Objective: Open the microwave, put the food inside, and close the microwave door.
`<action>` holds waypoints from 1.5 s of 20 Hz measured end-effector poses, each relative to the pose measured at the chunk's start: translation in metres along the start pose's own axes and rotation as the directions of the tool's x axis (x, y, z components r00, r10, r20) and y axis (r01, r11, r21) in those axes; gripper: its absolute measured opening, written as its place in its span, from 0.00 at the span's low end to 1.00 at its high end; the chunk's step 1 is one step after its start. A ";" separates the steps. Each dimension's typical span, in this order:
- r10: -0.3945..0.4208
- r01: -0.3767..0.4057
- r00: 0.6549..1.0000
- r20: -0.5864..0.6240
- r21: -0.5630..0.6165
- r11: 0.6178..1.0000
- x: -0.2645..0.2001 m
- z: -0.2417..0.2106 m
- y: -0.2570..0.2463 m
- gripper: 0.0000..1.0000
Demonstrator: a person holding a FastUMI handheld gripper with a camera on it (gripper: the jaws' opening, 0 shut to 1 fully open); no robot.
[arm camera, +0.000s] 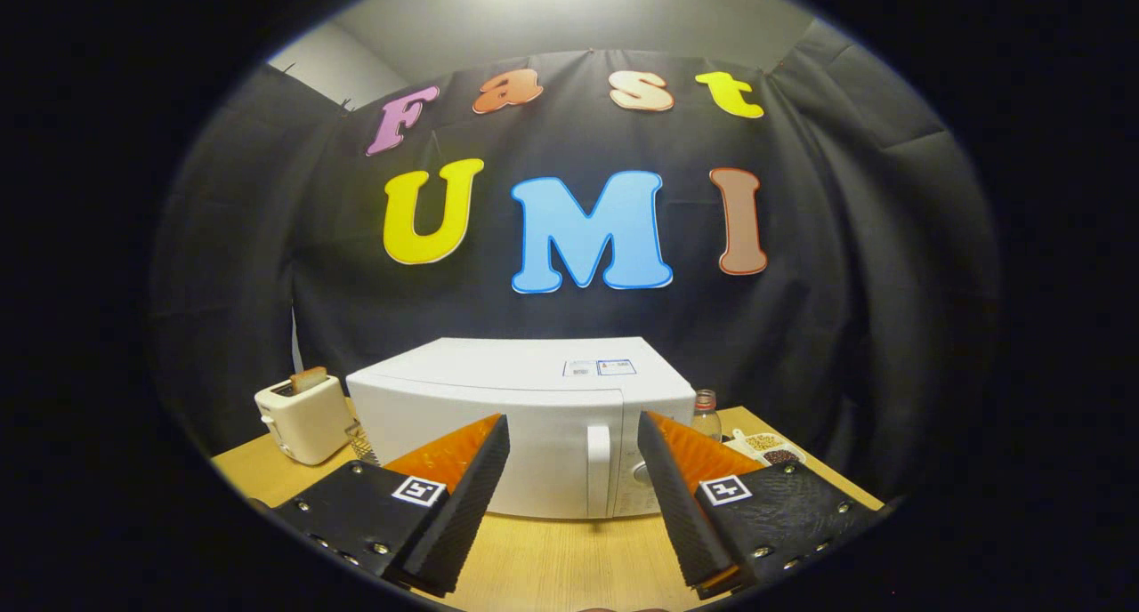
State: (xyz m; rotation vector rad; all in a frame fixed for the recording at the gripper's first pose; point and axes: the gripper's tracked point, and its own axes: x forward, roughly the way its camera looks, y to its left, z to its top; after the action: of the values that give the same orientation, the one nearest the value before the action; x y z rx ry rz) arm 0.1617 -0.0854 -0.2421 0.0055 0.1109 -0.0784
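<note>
A white microwave (525, 416) stands on the wooden table (552, 559) just beyond my fingers, door closed. Its vertical white handle (599, 470) shows in the gap between my fingers, with the control panel to its right. My gripper (574, 505) is open, a little short of the door, and nothing is between its fingers. To the right of the microwave, behind my right finger, a white plate of food (770, 447) lies on the table.
A cream toaster (304, 416) with a slice of bread in its slot stands left of the microwave. A small clear bottle (706, 414) stands at the microwave's right rear corner. The table's near edge lies under my fingers.
</note>
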 end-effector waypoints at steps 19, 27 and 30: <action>-0.061 0.064 0.997 0.046 -0.064 0.996 0.101 -0.108 -0.012 0.32; 0.046 -0.045 0.999 -0.025 0.015 0.999 0.100 -0.112 -0.012 0.21; 0.032 -0.032 0.999 -0.017 0.002 0.999 0.098 -0.111 -0.015 0.21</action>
State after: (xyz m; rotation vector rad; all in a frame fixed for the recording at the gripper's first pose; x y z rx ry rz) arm 0.2457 -0.1064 -0.3638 0.0093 0.1280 -0.0465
